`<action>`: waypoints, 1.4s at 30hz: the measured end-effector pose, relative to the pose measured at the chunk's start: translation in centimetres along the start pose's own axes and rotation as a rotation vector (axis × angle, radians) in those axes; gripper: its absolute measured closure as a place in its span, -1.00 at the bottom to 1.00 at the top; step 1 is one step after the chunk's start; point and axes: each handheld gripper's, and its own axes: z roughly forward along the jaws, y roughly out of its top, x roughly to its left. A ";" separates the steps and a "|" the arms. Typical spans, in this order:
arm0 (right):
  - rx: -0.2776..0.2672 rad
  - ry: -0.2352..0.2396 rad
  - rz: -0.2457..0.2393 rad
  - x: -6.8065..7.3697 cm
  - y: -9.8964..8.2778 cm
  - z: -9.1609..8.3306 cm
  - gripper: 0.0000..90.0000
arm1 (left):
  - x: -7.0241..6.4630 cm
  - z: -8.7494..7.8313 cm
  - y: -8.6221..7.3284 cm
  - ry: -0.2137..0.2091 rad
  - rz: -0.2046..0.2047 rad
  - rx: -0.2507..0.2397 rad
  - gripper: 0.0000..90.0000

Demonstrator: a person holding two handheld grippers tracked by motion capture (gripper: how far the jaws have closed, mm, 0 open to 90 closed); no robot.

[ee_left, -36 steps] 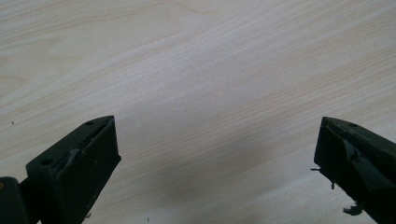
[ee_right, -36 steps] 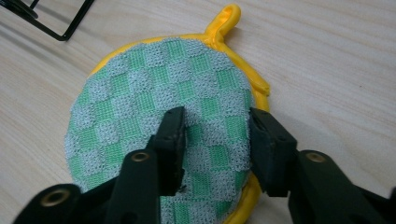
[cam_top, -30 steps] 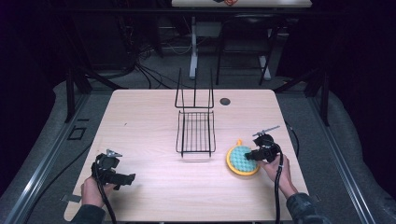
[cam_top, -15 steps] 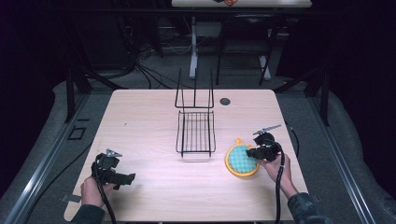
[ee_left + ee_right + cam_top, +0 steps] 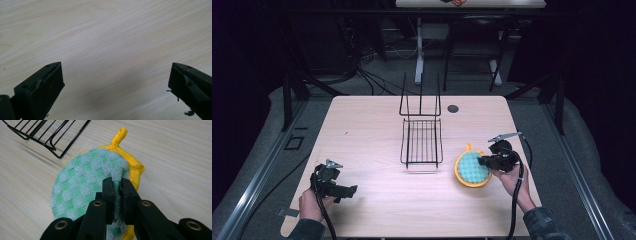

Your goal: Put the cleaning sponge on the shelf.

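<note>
A round pot holder [image 5: 472, 168] [image 5: 85, 187], green-and-white checked with a yellow rim and loop, lies on the wooden table [image 5: 372, 130] right of a black wire rack [image 5: 422, 137] [image 5: 47, 135]. My right gripper [image 5: 484, 161] [image 5: 118, 183] is shut on a pinch of the pot holder's cloth near its yellow edge. At the table's front left, my left gripper [image 5: 349, 190] [image 5: 116, 77] is open, its jaws far apart over bare wood with nothing between them.
The wire rack has an upright back frame [image 5: 419, 95] at mid-table. A small dark round disc [image 5: 453, 108] sits in the tabletop behind it. Beyond the table's far edge are cables and table legs on a dark floor.
The right gripper and the pot holder edge have shifted slightly; the left gripper stays where it was.
</note>
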 end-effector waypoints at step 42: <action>-0.062 0.000 -0.042 0.5 1.7 -4.0 0.85 | 0.0 0.2 0.1 0.042 0.017 -0.012 -0.87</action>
